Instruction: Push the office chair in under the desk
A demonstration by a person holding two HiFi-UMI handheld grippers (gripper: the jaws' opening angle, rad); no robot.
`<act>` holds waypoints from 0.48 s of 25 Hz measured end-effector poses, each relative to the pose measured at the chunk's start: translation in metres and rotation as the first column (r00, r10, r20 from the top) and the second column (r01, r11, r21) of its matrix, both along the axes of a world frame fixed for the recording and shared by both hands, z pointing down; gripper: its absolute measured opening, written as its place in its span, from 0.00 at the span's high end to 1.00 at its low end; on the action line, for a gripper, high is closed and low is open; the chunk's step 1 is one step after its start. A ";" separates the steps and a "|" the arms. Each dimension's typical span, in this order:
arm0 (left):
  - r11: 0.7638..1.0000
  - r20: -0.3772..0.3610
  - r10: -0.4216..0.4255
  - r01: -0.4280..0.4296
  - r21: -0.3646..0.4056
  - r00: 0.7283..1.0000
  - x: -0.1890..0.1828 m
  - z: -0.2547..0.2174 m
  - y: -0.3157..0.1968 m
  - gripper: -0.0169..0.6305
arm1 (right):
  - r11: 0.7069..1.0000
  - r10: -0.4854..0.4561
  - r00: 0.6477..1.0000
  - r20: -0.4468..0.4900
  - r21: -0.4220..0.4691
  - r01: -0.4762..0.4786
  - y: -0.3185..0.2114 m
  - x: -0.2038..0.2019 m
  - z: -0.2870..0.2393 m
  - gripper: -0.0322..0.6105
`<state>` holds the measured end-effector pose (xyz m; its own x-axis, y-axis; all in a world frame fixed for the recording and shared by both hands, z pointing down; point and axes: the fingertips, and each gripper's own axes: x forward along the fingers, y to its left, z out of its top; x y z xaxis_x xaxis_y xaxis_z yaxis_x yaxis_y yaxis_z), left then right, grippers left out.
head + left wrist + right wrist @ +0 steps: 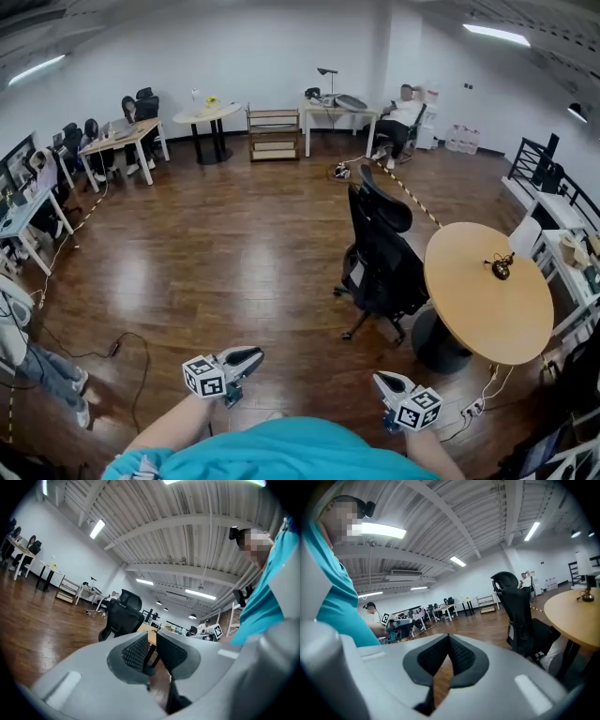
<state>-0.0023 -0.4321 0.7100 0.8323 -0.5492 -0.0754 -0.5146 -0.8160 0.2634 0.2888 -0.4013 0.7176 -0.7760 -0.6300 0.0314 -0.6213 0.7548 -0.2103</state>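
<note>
Bright ceiling strips [497,35], fisheye-bent edges

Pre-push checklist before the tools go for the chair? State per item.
1. Left tool empty: ok, jaws a slit apart, nothing between them.
2. Right tool empty: ok, jaws together at the tips.
3. Contact with the office chair: not ok, both tools are well short of it.
4. Chair orientation: ok, seat towards the round table, backrest towards the open floor.
5. Path to the backrest: ok, the cable lies off to the left.
6. Seat already under the tabletop: cannot tell.
</note>
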 end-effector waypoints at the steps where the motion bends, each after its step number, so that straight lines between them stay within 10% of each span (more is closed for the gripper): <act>1: 1.000 0.023 0.006 -0.006 0.011 1.000 -0.001 0.000 0.018 0.87 | 1.000 -0.008 1.000 0.003 -0.004 0.008 0.011 -0.005 0.002 0.95; 12: 0.995 -0.005 -0.015 0.015 0.100 1.000 -0.133 -0.035 0.206 0.87 | 0.995 -0.065 0.996 -0.056 0.073 0.069 0.162 -0.155 -0.031 0.95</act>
<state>-0.1355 -0.2259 0.6747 0.8235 -0.5514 -0.1337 -0.5263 -0.8304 0.1829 0.1334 -0.2391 0.6867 -0.8147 -0.5792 0.0290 -0.5780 0.8071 -0.1200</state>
